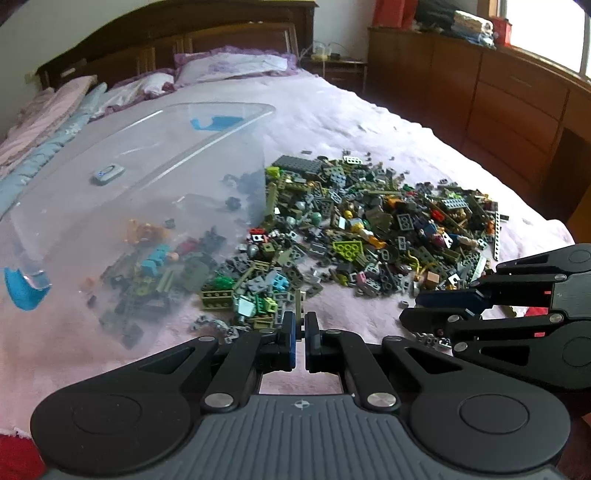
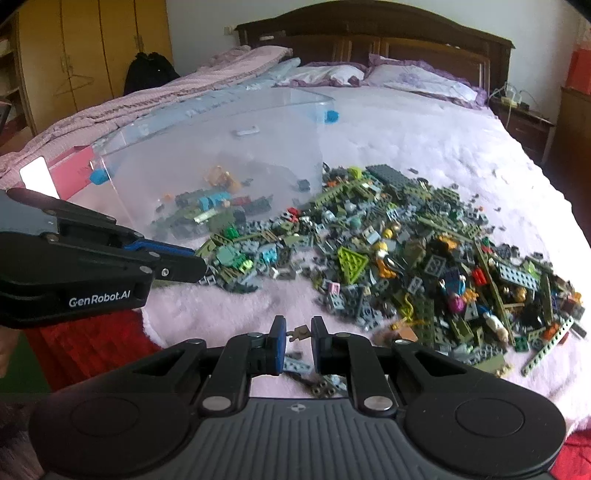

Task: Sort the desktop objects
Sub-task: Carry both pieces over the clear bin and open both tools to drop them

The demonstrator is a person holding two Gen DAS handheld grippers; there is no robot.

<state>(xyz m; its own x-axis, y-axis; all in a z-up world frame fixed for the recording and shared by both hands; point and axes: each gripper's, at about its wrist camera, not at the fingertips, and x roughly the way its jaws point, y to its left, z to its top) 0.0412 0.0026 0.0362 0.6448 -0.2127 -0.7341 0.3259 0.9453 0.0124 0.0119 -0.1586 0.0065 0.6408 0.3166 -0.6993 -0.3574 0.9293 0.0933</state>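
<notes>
A big pile of small building bricks (image 1: pixel 369 229) lies on a pink bed cover; it also shows in the right wrist view (image 2: pixel 406 258). A clear plastic bin (image 1: pixel 147 192) with blue latches stands left of the pile with some bricks inside, also in the right wrist view (image 2: pixel 221 162). My left gripper (image 1: pixel 300 328) is shut on a thin olive brick piece (image 1: pixel 298 306) at the pile's near edge. My right gripper (image 2: pixel 299 332) is shut on a small tan brick piece (image 2: pixel 300 333) held above the cover. Each gripper shows in the other's view, the right (image 1: pixel 443 306) and the left (image 2: pixel 184 262).
Pillows (image 1: pixel 229 66) and a dark wooden headboard (image 1: pixel 184 33) are at the bed's far end. Folded quilts (image 1: pixel 44 122) lie beyond the bin. A wooden dresser (image 1: pixel 498 96) stands right of the bed. A red cloth (image 2: pixel 85 347) hangs at the bed's near edge.
</notes>
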